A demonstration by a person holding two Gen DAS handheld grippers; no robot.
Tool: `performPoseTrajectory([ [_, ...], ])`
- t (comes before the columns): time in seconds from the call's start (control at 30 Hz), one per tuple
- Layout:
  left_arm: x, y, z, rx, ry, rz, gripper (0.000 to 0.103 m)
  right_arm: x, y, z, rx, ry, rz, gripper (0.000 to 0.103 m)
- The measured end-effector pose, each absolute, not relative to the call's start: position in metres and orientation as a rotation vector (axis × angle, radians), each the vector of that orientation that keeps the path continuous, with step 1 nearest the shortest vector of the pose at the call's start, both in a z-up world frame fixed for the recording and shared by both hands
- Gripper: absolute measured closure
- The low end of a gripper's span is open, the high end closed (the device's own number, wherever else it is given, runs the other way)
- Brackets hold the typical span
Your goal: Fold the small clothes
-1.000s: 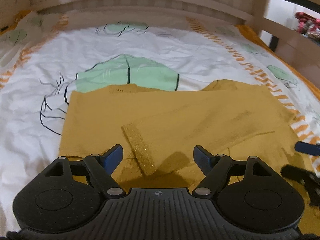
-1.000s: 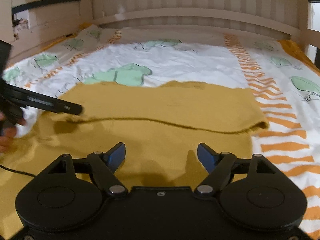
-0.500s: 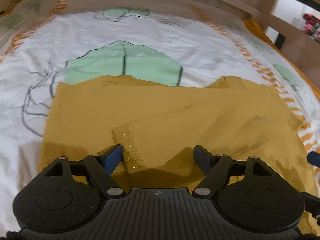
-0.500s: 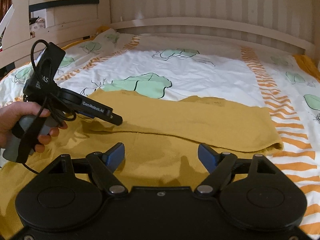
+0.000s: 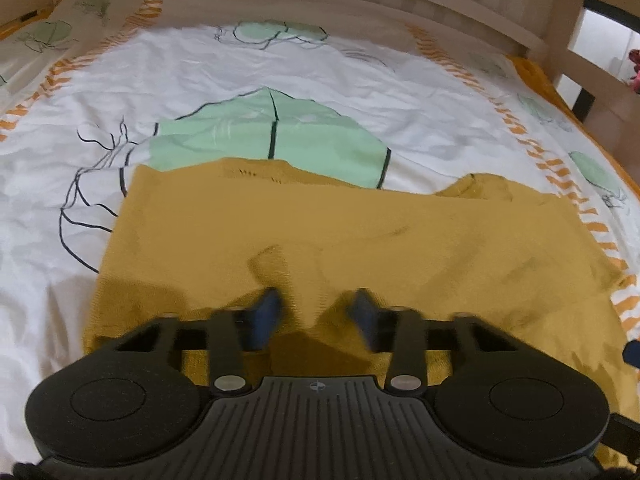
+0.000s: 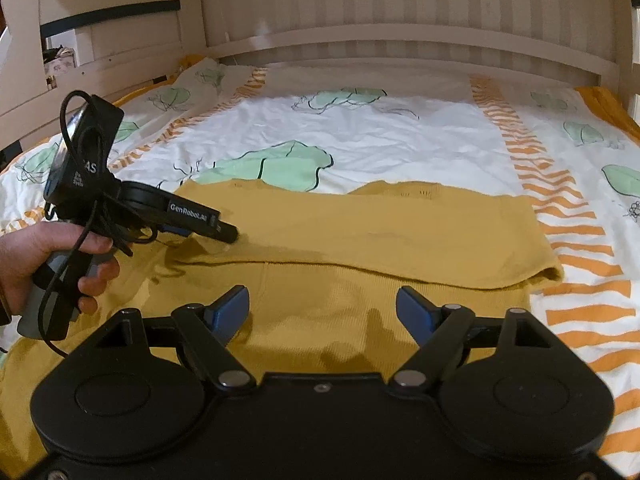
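Note:
A mustard-yellow knit garment point(image 5: 360, 232) lies on the bed, its far part folded over the near part; it also shows in the right wrist view point(image 6: 380, 232). A ribbed sleeve cuff point(image 5: 272, 260) lies on top, just ahead of my left gripper point(image 5: 316, 312). The left gripper's jaws are partly closed with nothing between them, low over the garment. It appears from the side in the right wrist view point(image 6: 224, 232), held by a hand at the garment's left edge. My right gripper point(image 6: 322, 312) is open and empty above the garment's near layer.
The bed sheet point(image 5: 280, 80) is white with green leaf prints and orange stripes. A wooden headboard point(image 6: 400, 40) runs along the far side. Bed rails stand on the left point(image 6: 100, 60) and right point(image 5: 580, 60).
The left gripper's jaws have narrowed and it has pulled back a little over the cuff. The right gripper has risen and drawn back, staying open.

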State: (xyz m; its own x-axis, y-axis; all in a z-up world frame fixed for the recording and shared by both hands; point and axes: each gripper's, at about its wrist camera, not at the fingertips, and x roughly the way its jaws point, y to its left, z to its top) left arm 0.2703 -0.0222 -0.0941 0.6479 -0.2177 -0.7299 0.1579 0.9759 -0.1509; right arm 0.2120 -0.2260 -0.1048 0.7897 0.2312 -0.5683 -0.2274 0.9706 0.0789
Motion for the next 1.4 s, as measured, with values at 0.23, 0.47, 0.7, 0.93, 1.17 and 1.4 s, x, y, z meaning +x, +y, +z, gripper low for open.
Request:
performPoseTrajectory([
  [0.23, 0.263, -0.02, -0.089, -0.09, 0.808, -0.209, 0.097, 0.212, -0.23, -0.106, 0.038, 0.63, 0.241, 0.021],
  [0.47, 0.246, -0.005, -0.048, -0.107, 0.675, -0.194, 0.097, 0.213, -0.231, -0.107, 0.043, 0.639, 0.242, 0.02],
  [0.7, 0.257, 0.021, -0.035, -0.106, 0.674, -0.131, 0.097, 0.216, -0.229, -0.113, 0.047, 0.672, 0.243, 0.02],
  [0.93, 0.263, 0.034, -0.056, -0.107, 0.738, -0.097, 0.097, 0.219, -0.229, -0.12, 0.057, 0.721, 0.232, 0.02],
  [1.17, 0.267, 0.041, -0.073, -0.104, 0.795, -0.057, 0.096, 0.222, -0.233, -0.126, 0.097, 0.763, 0.222, 0.02],
  [1.4, 0.262, 0.041, -0.067, 0.01, 0.732, 0.084, 0.094, 0.222, -0.232, -0.126, 0.096, 0.767, 0.222, 0.017],
])
